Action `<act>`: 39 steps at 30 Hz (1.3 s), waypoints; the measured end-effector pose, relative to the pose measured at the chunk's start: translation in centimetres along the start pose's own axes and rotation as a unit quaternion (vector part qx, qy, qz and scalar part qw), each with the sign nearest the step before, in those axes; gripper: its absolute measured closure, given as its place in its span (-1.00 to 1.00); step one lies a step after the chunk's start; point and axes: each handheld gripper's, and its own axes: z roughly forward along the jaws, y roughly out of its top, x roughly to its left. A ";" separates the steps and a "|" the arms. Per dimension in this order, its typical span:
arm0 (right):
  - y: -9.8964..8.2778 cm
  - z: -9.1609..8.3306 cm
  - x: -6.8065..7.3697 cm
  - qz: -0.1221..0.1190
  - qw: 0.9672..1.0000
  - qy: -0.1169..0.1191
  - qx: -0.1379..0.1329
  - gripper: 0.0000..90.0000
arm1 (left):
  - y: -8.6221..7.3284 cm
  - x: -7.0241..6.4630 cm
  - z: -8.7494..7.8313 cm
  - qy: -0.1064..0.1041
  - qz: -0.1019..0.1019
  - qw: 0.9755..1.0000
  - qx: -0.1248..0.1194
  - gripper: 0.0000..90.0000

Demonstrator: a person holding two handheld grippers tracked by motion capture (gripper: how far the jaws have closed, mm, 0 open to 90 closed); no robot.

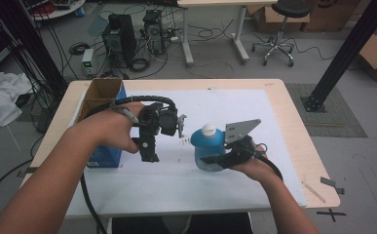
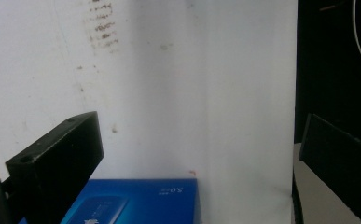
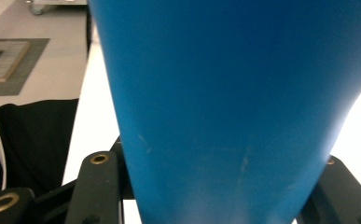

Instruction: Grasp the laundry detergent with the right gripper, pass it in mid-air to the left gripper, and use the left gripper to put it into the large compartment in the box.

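Observation:
A blue plastic bottle [image 1: 206, 150] with a white cap [image 1: 208, 129] is held a little above the white sheet [image 1: 215, 187], right of centre. My right gripper [image 1: 211, 160] comes from the right and is shut on the bottle's body. In the right gripper view the blue bottle [image 3: 229, 93] sits between the black jaws of the right gripper [image 3: 215, 196]. My left gripper [image 1: 149, 155] points down at the sheet beside a blue carton [image 1: 105, 157]. In the left gripper view the left gripper [image 2: 199, 133] is open with bare white sheet [image 2: 178, 84] between its jaws.
The blue carton [image 2: 141, 200] is open on top and brown inside [image 1: 101, 95], at the table's left edge. Small dark marks [image 1: 183, 141] dot the sheet between the grippers. The wooden table's rim [image 1: 300, 131] shows on the right. Computer towers [image 1: 120, 39] and a stool [image 1: 278, 34] stand on the floor behind.

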 end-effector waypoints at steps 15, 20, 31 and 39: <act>1.4 5.8 1.5 -0.011 0.998 0.045 -0.032 0.01 | 1.4 -0.4 0.3 -0.005 0.010 1.000 -0.007 -1.00; 2.1 7.2 1.7 -0.009 0.998 0.052 -0.038 0.01 | 1.5 -0.5 0.3 -0.006 0.010 1.000 -0.009 -1.00; 3.4 8.9 2.0 -0.014 0.997 0.059 -0.054 0.01 | 1.4 -0.8 0.9 -0.010 0.004 1.000 -0.015 -1.00; 4.0 9.6 2.3 -0.018 0.996 0.062 -0.061 0.01 | 1.3 -1.0 1.3 -0.012 0.001 1.000 -0.017 -0.99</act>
